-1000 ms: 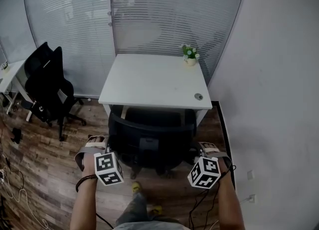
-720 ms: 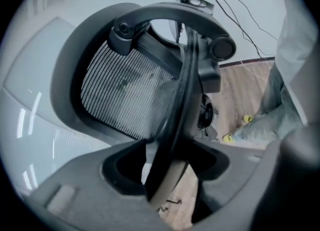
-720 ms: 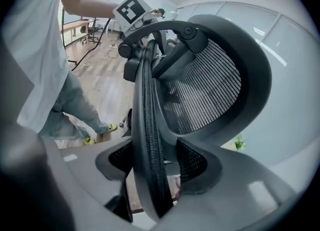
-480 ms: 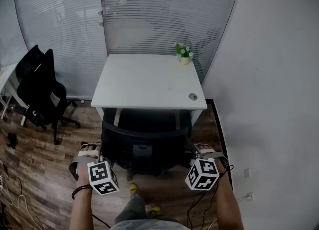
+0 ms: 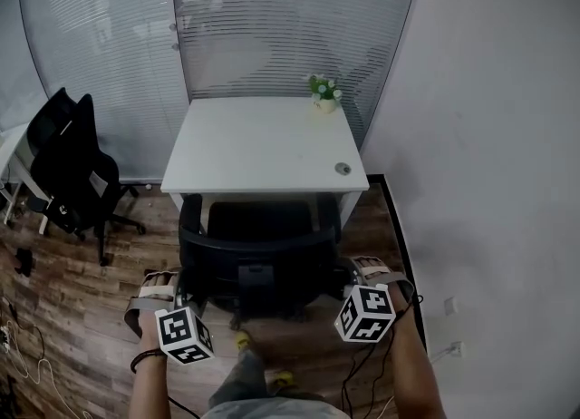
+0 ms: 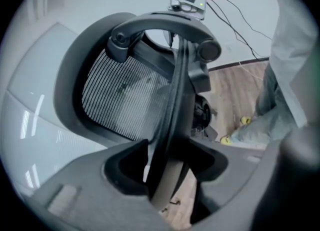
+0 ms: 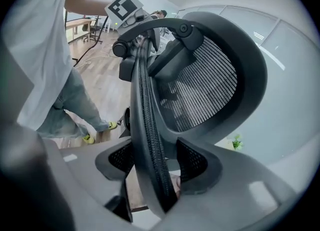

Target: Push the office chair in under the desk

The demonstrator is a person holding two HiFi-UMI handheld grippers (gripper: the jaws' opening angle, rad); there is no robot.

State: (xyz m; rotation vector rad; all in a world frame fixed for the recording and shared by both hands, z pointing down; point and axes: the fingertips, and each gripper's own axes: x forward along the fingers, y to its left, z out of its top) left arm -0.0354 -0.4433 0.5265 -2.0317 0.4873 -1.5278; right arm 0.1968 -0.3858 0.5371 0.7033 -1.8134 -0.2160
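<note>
I have the office chair (image 5: 258, 227) square to the white desk (image 5: 263, 141). Its seat is already beneath the desk's near edge, and the mesh backrest (image 5: 258, 267) stands just clear of that edge on my side. My right gripper (image 7: 155, 170) is clamped on the backrest's right rim, which sits snug between the padded jaws. My left gripper (image 6: 165, 175) has the left rim between its jaws and they are closing. A sliver of light shows on one side, though, so I judge that hold is not firm yet.

I would let the left side bite fully before leaning in, otherwise the chair may swivel about the right-hand grip. Then I'd push with both hands evenly, straight toward the far glass partition, keeping the armrests (image 5: 188, 213) centred between the desk legs (image 5: 319, 213) so neither catches. The casters should roll freely on the wood floor (image 5: 82, 290), I expect, so a slow, steady push will do. I'd ease off as the backrest nears the desk edge, since a bump could shake the potted plant (image 5: 323, 92) at the far right corner.
</note>
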